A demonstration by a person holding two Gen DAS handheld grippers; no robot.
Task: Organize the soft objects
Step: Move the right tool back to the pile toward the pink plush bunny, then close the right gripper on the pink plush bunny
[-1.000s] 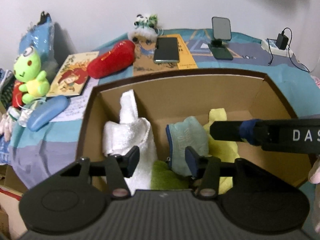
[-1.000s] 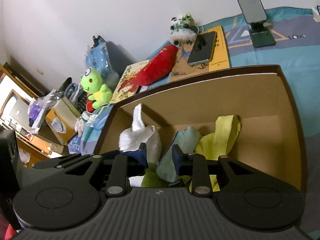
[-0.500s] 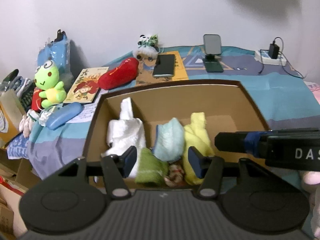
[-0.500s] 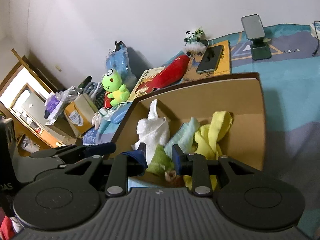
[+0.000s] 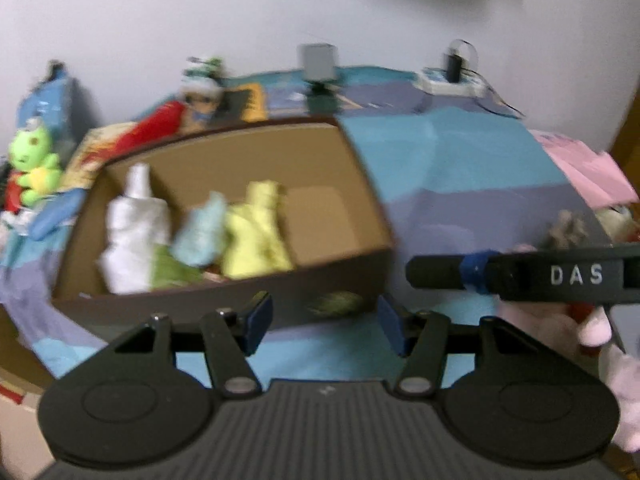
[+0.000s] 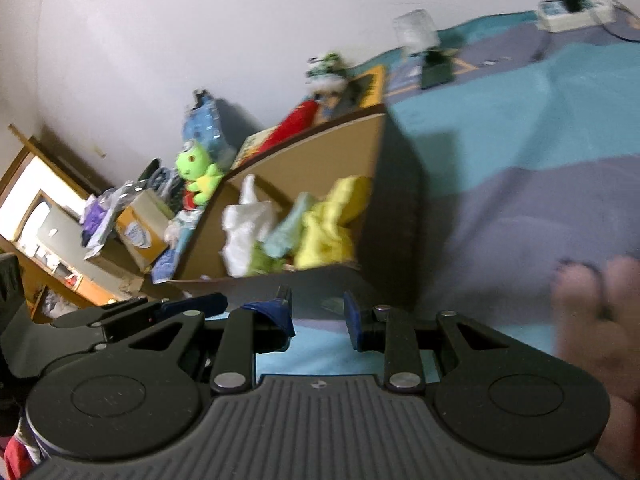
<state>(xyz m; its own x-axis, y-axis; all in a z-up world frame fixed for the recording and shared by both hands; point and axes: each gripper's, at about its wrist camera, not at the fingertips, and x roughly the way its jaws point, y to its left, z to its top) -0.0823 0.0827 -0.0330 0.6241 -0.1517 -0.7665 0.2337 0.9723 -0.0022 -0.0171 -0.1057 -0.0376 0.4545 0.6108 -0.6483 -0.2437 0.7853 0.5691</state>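
Both tongs empty over the bed
My left tongs gape wide, right tongs narrower — towels fill the box.

Box on the bed, with soft items inside.
The cardboard box sits on the bedspread; rolled towels stand in its left part; plush toys lie left of it, a phone stand behind.

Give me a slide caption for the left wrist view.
Empty left gripper open before a cardboard box holding white, teal and yellow towels.
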